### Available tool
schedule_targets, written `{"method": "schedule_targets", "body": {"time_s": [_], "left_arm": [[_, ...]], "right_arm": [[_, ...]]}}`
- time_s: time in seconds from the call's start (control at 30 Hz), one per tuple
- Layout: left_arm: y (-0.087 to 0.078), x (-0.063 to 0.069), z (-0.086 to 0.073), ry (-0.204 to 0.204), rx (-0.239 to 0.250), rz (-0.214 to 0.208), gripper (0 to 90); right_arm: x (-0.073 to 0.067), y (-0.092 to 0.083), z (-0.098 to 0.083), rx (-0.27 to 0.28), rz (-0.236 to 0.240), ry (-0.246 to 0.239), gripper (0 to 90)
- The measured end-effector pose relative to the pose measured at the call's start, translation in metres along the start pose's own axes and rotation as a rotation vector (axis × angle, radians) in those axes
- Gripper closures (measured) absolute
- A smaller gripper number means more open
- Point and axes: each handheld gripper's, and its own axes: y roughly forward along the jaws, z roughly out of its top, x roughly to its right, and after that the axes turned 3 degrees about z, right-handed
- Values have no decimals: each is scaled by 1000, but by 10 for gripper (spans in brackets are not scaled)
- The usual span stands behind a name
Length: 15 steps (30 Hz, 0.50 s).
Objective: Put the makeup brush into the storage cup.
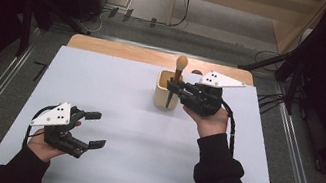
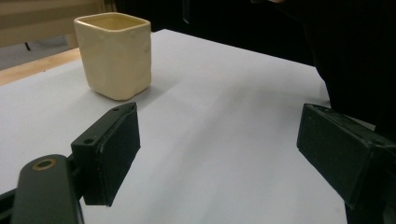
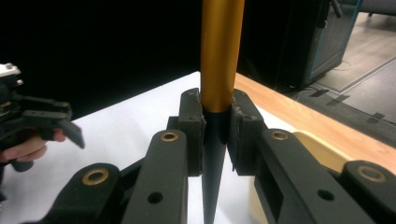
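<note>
While our left gripper [image 1: 93,129] rests open near the table's [image 1: 115,93] left edge, our right gripper [image 1: 172,89] clamps a brush [image 1: 179,72] upright beside the cup [image 1: 163,91].

We see the cream-coloured square ceramic cup [image 1: 167,90] standing on the white sheet-covered table [image 1: 133,132], toward its far edge and a little right of the middle. The brush with a gold-and-black handle [image 1: 176,81] stands upright just at the cup's right side, between the jaws of the right gripper [image 1: 177,90], which sits immediately right of the cup. The left gripper [image 1: 93,129] lies well apart from them, near the table's front left, with bare table between its jaws.
</note>
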Motion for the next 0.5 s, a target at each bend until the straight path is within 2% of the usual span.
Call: {"method": "schedule_targets", "body": {"time_s": [0.27, 0.33, 0.5], "left_arm": [[0, 0, 0, -2, -2, -2, 140], [0, 0, 0, -1, 3, 1, 140], [1, 0, 0, 0, 0, -3, 140]], "right_arm": [[6, 3, 10, -3, -23, -10, 787], [7, 2, 11, 0, -41, -22, 787], [18, 0, 13, 16, -65, 1, 787]]}}
